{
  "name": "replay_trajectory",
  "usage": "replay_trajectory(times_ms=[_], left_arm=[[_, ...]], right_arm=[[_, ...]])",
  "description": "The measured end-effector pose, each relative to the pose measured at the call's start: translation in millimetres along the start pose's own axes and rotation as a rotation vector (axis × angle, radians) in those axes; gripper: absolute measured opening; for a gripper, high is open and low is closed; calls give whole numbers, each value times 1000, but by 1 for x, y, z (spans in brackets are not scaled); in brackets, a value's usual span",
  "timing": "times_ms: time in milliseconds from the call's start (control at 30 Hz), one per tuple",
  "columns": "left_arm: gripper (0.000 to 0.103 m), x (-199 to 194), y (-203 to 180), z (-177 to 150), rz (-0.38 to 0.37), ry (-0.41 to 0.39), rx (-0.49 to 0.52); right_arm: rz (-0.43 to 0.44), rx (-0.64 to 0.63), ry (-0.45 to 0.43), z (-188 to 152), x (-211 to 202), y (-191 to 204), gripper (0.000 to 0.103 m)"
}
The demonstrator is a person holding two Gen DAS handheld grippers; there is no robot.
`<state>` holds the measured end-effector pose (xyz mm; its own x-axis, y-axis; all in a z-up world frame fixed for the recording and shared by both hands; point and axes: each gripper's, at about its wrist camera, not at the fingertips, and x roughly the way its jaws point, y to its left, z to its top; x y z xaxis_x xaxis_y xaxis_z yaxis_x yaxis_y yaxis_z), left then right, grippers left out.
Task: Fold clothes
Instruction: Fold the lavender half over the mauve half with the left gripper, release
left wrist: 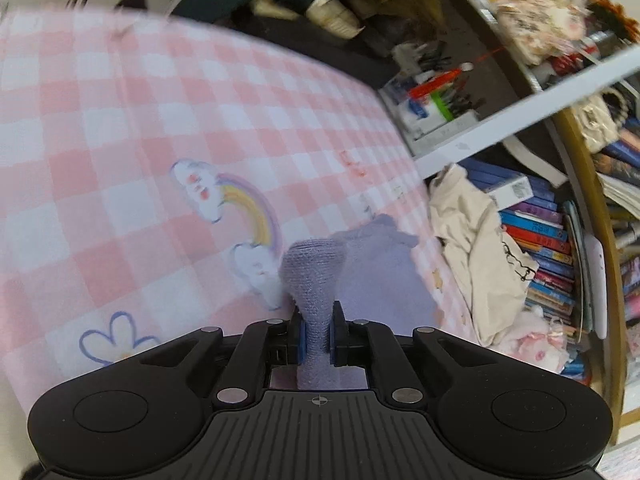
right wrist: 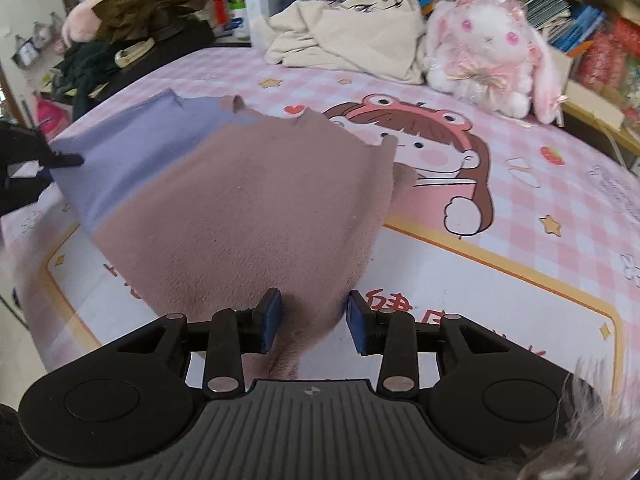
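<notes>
In the left wrist view, the left gripper point(left wrist: 318, 334) is clamped narrow on a bunched edge of the lavender cloth point(left wrist: 376, 276), which trails off toward one o'clock over the pink checked bedsheet point(left wrist: 120, 120); pinching the edge this way lets it be lifted clear for a fold. In the right wrist view, the right gripper point(right wrist: 314, 320) stands partly open, with a ridge of the brown fleece garment point(right wrist: 248, 200) between its blue pads point(right wrist: 269, 322) but not visibly pressed. The fleece spreads toward twelve o'clock, overlapping the lavender piece at ten o'clock, likely stacked for folding together.
</notes>
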<state>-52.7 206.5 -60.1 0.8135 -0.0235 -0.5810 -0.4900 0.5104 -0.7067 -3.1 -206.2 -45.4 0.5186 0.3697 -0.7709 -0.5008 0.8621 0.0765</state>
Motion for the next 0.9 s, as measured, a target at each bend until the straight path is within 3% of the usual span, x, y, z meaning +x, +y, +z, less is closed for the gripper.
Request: replay_trajectory(times_ms=[100,367,533,633,733,767,867,900], left_arm=[[8,-14,-28,-3,-14,-41,100],[8,-43,-116,-34,-86,-92,369],[8,-61,-176,-79,-177,-49,591],[10,-60,-200,-118,-211,26,731],[21,-40,-209,-167,-177,182,876],[31,-30,-206,-181,-153,243,903],[60,-7,-192,-208,-95,354,913],[63,-7,-189,-208,-107,364,889]], right_arm=[[15,-25,6,0,1,-4,41],[118,5,22,2,4,-21,41],[165,37,13,-1,6,-29,41],[186,48,13,-1,7,-32,41],[208,48,20,0,7,-35,43],[223,56,27,0,6,-37,44],[253,64,41,-3,1,-46,55],[249,48,38,-5,-2,-48,60]])
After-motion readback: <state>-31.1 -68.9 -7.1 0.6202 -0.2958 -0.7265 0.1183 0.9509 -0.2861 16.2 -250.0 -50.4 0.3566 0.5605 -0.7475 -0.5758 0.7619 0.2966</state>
